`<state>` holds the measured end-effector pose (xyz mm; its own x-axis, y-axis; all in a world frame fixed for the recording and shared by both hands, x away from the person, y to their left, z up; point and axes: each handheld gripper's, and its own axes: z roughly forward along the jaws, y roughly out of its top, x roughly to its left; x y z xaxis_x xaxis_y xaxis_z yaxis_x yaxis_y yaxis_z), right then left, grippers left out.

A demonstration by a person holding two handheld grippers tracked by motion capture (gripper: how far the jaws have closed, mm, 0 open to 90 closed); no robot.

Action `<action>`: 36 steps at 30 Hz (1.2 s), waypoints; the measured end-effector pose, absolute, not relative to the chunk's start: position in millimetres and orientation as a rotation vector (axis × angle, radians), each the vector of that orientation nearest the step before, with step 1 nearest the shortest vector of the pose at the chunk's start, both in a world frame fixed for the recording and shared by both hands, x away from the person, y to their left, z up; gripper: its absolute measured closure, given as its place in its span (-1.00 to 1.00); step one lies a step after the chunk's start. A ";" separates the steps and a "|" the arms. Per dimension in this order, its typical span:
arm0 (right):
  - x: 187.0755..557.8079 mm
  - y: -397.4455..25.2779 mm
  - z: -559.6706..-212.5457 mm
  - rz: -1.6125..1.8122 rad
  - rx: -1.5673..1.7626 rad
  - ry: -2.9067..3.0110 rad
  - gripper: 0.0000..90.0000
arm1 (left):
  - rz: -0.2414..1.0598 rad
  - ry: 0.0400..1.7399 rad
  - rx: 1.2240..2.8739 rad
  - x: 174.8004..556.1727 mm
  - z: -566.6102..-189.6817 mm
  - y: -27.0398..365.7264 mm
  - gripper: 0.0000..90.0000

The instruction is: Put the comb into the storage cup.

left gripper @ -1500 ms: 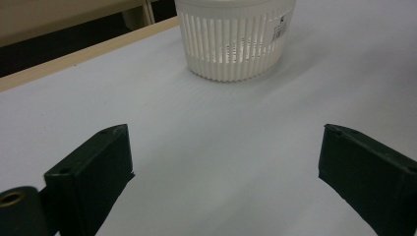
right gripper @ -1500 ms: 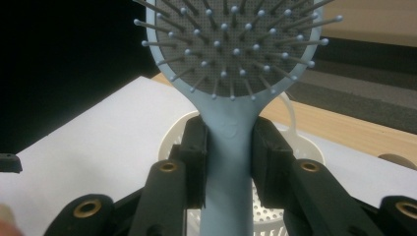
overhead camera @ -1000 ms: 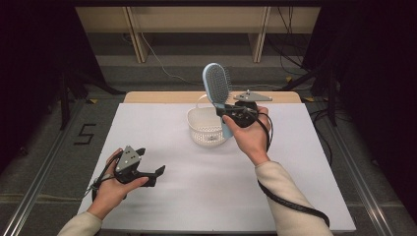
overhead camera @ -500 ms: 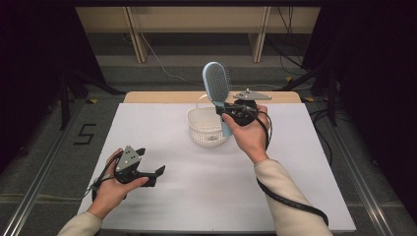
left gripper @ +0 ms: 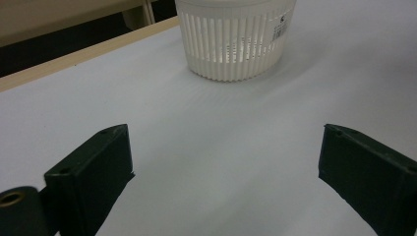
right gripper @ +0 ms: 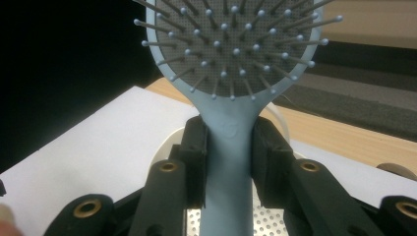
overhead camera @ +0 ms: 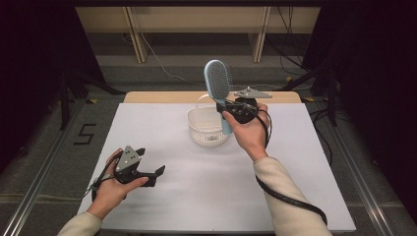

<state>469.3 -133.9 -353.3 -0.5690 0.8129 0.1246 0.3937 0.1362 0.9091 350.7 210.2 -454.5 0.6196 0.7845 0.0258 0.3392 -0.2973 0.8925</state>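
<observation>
Upright, the hairbrush (right gripper: 231, 142) sits clamped by the right gripper (right gripper: 228, 147); left gripper (left gripper: 223, 162) gapes.

Even overhead light, dark surroundings

The white table (overhead camera: 314, 196) is brightly lit with faint shadows; beyond its edges the room falls black, and the gripper views look soft.

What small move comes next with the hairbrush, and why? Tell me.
Probably lower it, handle first, into the white slotted plastic basket. The right claw is shut on the neck of the light blue bristled hairbrush, held upright with its handle end just over the basket's rim. The left claw rests open on the table, apart.
</observation>
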 end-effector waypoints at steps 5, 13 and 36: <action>471.4 -134.1 -352.5 1.416 1.165 2.018 0.56 | 0.585 0.896 1.888 350.7 -454.5 210.4 -0.88; 474.1 -133.7 -352.8 1.416 1.162 2.018 0.56 | 0.585 0.897 1.888 350.7 -454.6 210.4 -0.88; 480.6 -128.6 -350.3 1.407 1.158 2.011 0.56 | 0.587 0.898 1.890 350.7 -454.6 210.5 -0.88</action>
